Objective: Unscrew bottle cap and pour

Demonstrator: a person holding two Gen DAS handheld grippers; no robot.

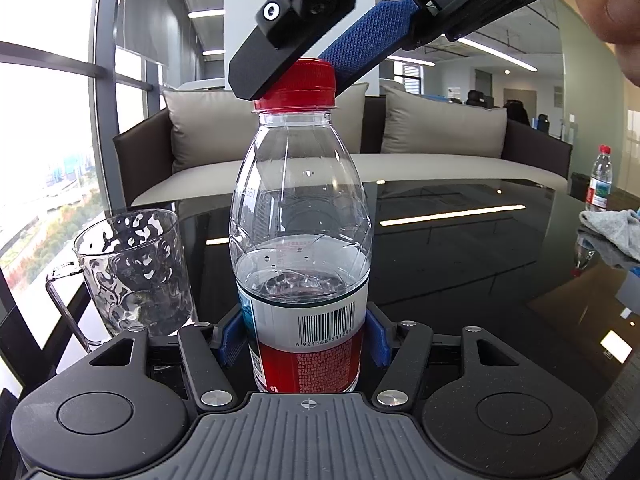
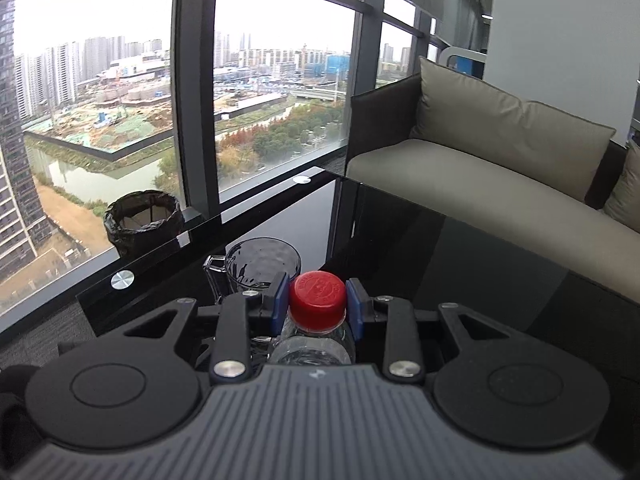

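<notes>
A clear water bottle point(image 1: 300, 208), about a third full and wearing a red and white label, stands upright on the black glass table point(image 1: 460, 264). My left gripper point(image 1: 305, 338) is shut on its lower body, blue pads pressing both sides of the label. The red cap point(image 1: 298, 82) sits on the neck. My right gripper point(image 2: 317, 306) comes down from above and is shut on the red cap point(image 2: 317, 298), one blue pad on each side. An empty dimpled glass mug point(image 1: 134, 272) stands just left of the bottle; in the right wrist view the mug point(image 2: 260, 266) lies beyond the cap.
A second bottle point(image 1: 600, 178) and a grey cloth point(image 1: 616, 232) lie at the table's far right. A beige sofa point(image 1: 360, 140) runs behind the table. A lined bin point(image 2: 142, 224) stands by the window beyond the table edge. A thumb point(image 1: 612, 12) shows at top right.
</notes>
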